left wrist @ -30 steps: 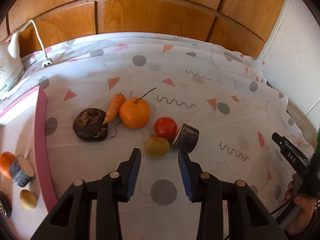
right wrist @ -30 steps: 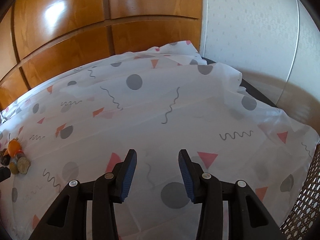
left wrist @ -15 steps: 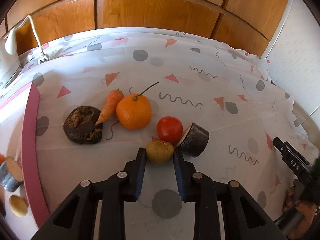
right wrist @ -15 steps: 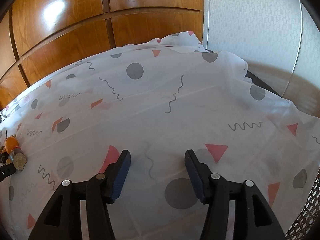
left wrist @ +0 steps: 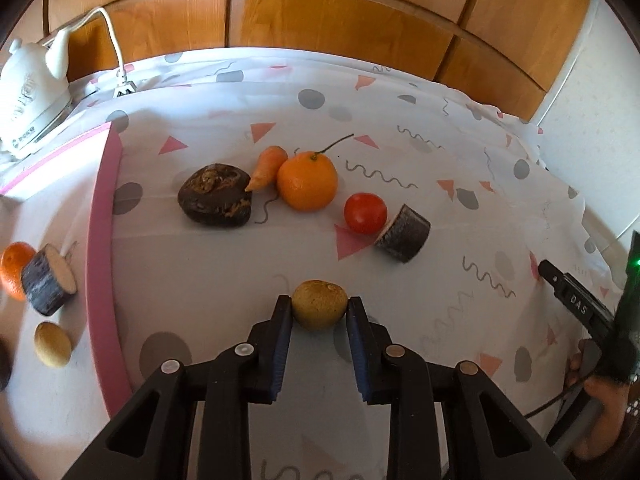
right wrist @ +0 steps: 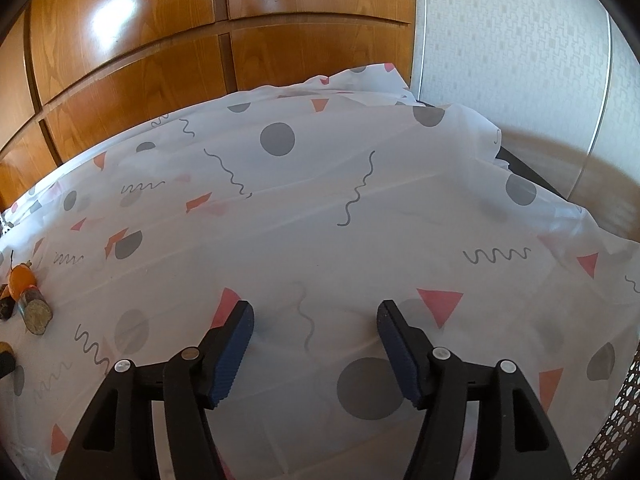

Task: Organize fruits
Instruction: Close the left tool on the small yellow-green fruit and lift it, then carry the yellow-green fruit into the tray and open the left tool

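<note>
My left gripper point(left wrist: 319, 312) is shut on a small brown-yellow round fruit point(left wrist: 319, 303) and holds it above the patterned cloth. Ahead on the cloth lie an orange point(left wrist: 307, 181), a small carrot point(left wrist: 267, 167), a red tomato point(left wrist: 365, 213), a dark lumpy piece point(left wrist: 216, 199) and a dark cut cylinder point(left wrist: 403, 233). At the left, a pink-rimmed tray point(left wrist: 100, 240) holds an orange fruit point(left wrist: 12, 264), a cut dark piece point(left wrist: 49, 279) and a small yellow fruit point(left wrist: 52, 344). My right gripper point(right wrist: 316, 322) is open and empty over bare cloth.
A white kettle point(left wrist: 30, 92) with a cord stands at the back left. Wooden cabinet doors point(left wrist: 320, 12) run behind the table. The right hand-held gripper point(left wrist: 580, 312) shows at the right edge of the left wrist view. The fruit pile point(right wrist: 24, 292) is far left in the right wrist view.
My left gripper closed on the small brown-yellow fruit and lifted it back away from the tomato and the cut cylinder. My right gripper opened wider.
</note>
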Demonstrator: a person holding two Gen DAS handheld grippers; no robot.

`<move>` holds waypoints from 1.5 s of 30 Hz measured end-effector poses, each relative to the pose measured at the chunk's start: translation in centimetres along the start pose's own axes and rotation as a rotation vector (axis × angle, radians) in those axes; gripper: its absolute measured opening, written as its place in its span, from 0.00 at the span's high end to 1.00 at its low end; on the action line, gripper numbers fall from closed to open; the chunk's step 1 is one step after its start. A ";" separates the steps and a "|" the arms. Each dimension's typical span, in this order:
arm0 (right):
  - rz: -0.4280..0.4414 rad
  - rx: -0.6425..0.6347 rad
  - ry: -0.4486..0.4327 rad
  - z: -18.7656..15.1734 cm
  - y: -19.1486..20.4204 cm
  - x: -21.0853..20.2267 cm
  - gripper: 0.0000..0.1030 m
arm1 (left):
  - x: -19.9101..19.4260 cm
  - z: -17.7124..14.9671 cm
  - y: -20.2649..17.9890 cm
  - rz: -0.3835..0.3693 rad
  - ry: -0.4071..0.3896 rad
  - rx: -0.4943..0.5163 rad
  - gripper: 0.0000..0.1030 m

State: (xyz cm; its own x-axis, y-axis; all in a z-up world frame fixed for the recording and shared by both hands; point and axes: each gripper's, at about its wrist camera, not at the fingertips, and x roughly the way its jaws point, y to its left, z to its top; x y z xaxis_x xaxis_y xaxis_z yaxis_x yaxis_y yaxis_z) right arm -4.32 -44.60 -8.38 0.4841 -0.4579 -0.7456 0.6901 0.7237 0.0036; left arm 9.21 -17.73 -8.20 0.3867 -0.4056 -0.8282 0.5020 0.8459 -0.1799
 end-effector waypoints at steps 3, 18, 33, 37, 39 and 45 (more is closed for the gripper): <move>0.000 -0.001 0.000 0.0 0.0 0.0 0.36 | -0.4 -0.6 0.0 -0.004 -0.002 -0.003 0.73; 0.010 -0.012 0.007 0.1 0.1 0.0 0.29 | -5.6 -1.7 1.4 -0.057 -0.073 -0.066 0.73; 0.004 -0.028 0.013 0.1 0.4 0.0 0.25 | -11.3 -2.7 7.7 -0.019 -0.170 -0.224 0.73; 0.001 -0.030 0.014 0.1 0.4 -0.1 0.25 | -12.2 -3.8 11.0 0.034 -0.177 -0.295 0.73; 0.001 -0.031 0.014 0.2 0.4 -0.1 0.25 | -12.5 -4.7 12.7 0.061 -0.178 -0.324 0.73; -0.001 -0.033 0.016 0.2 0.4 0.0 0.25 | -13.0 -6.6 16.2 0.124 -0.175 -0.397 0.73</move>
State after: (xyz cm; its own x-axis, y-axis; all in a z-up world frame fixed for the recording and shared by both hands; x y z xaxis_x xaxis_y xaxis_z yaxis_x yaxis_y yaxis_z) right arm -3.97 -44.44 -8.21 0.4747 -0.4505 -0.7561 0.6722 0.7401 -0.0190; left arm 7.19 3.55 -3.86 0.5674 -0.3165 -0.7602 0.1211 0.9452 -0.3031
